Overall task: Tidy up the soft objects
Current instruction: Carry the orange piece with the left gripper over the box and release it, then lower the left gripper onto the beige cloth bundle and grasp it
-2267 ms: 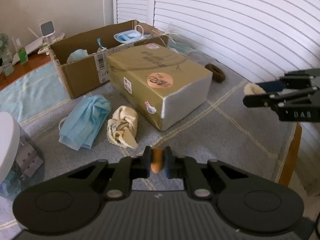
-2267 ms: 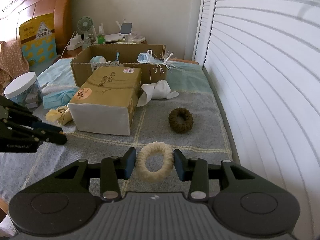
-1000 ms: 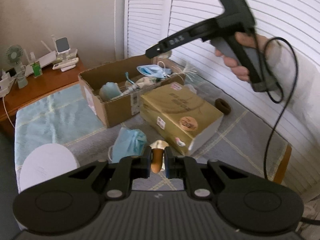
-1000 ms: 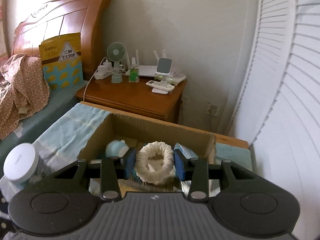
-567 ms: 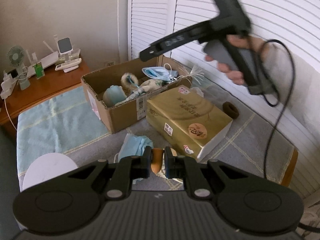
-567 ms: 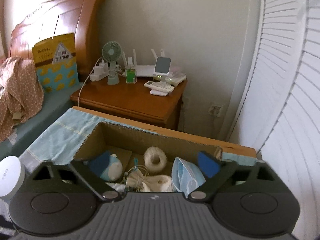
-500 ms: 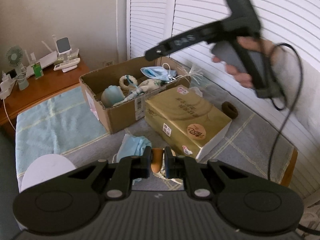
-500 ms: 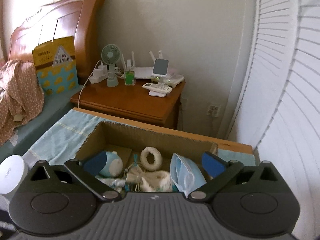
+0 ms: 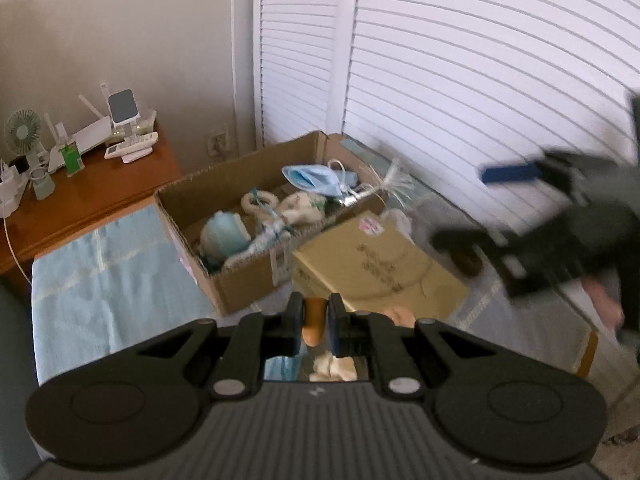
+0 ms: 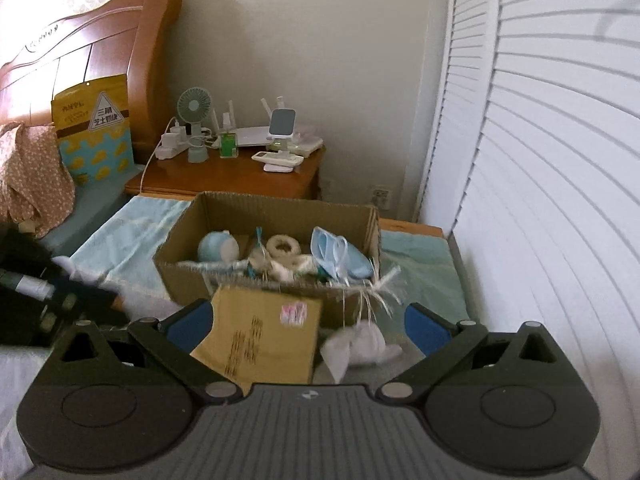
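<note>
Two grippers work above a bed spread with a grey cloth. Far left in the left wrist view stands a wooden nightstand carrying a small fan and a router. Next to it lies a pale blue towel, and just beyond that the open cardboard box. Inside the box sit a blue plush toy, a cream scrunchie near the back wall, a patterned cloth bundle, and a blue face mask draped at the right end. Touching the box's front wall is a closed tan carton. At centre bottom, the left gripper is pinched onto a small orange item; what that item is cannot be told. Under it a cream cloth lies on the bed. Further right, a dark brown scrunchie rests on the grey cloth beside the carton. At the far right the right gripper appears blurred; from its own camera its fingers are spread wide with nothing between them, above a white cloth.
</note>
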Available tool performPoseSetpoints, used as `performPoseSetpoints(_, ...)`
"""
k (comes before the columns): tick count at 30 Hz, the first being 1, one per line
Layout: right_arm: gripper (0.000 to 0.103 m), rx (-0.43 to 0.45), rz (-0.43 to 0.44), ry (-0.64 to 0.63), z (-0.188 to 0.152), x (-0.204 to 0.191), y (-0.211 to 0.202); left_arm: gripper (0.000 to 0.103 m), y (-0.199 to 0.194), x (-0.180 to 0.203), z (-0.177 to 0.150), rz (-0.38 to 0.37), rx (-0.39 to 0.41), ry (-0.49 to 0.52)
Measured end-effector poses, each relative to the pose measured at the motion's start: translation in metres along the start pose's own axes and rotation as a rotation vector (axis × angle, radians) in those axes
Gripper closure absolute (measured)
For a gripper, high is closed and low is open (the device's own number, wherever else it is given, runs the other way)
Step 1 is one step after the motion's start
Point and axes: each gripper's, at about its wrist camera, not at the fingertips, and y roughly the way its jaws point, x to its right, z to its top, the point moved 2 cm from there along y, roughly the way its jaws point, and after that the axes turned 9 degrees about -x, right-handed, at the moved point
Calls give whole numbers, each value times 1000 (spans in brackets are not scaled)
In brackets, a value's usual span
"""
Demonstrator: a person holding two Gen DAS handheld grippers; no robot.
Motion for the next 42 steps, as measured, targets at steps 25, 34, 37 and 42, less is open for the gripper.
performPoseSetpoints(25, 0, -6, 18, 41, -34, 11, -21, 91, 79, -39, 113, 66, -77, -74)
performPoseSetpoints(34, 0, -7, 8, 43, -37, 12, -24, 13, 66, -45, 113, 155, 16, -99)
performPoseSetpoints(37, 0, -9, -1, 41, -38, 13, -26, 7, 51, -42, 107, 166, 36, -88)
performPoseSetpoints(42, 0, -13, -15, 30, -46, 13, -32, 2, 25, -29, 87, 183, 68, -67)
